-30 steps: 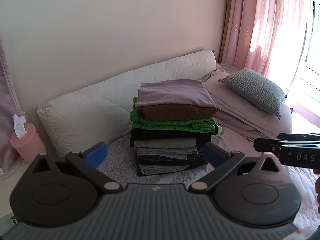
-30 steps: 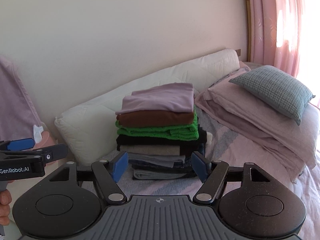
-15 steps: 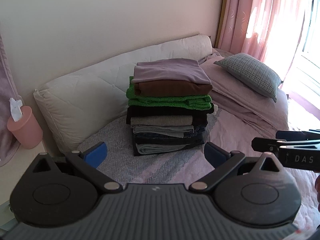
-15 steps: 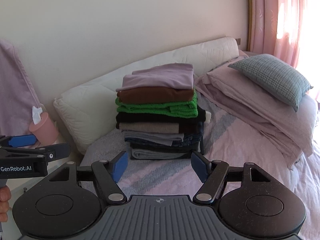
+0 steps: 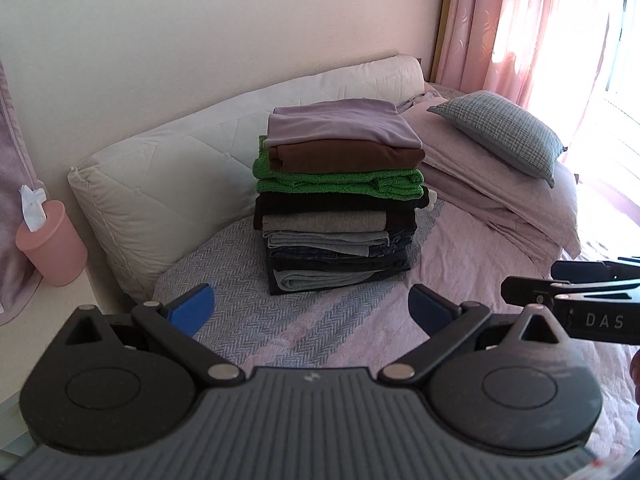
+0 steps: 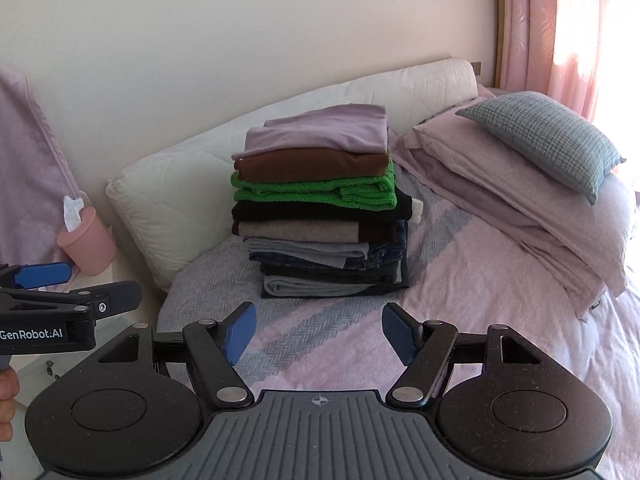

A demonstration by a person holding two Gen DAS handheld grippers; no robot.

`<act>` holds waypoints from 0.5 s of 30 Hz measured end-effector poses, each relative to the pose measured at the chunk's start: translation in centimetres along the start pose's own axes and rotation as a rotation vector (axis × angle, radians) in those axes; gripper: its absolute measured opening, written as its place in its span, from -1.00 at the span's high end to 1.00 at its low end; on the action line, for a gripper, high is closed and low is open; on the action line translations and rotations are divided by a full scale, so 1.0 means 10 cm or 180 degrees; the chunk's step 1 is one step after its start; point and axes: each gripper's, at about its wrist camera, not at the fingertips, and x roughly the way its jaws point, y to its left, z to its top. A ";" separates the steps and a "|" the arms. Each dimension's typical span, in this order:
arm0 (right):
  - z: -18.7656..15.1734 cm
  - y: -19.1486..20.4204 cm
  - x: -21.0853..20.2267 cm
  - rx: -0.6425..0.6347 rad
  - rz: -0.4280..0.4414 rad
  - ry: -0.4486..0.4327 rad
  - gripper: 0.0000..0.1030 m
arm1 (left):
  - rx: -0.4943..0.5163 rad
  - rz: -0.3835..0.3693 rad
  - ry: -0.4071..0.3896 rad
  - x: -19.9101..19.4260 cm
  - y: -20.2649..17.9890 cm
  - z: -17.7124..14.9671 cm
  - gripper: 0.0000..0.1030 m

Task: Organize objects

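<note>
A tall stack of folded clothes [image 5: 340, 204] [image 6: 320, 208] stands on the bed, with a lilac piece on top, then brown, green, black, grey and denim layers. My left gripper [image 5: 310, 314] is open and empty, held back from the stack over the bedspread. Equally open and empty, my right gripper [image 6: 318, 330] faces the stack from a short distance. Each gripper also shows from the side at the edge of the other's view.
A white quilted bolster [image 5: 168, 184] lies behind the stack against the wall. Folded pink bedding with a grey checked pillow [image 6: 548, 140] sits to the right. A pink tissue cup [image 5: 52, 244] stands on a nightstand at the left. Pink curtains [image 5: 520, 32] hang at the right.
Both grippers have drawn back from the stack, which now sits higher and smaller in both views with more bedspread in front of it. Both stay open.
</note>
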 end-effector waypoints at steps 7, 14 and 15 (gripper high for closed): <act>-0.01 0.00 0.04 0.0009 -0.0003 0.0026 -0.30 | 0.0021 -0.0002 0.0011 0.04 0.01 0.01 -0.98; 0.00 -0.03 0.08 0.0024 0.0000 0.0059 -0.30 | 0.0036 -0.0003 0.0019 0.08 0.00 0.02 -0.97; 0.00 -0.04 0.09 0.0027 -0.0002 0.0065 -0.30 | 0.0039 -0.0009 0.0021 0.09 0.00 0.03 -0.97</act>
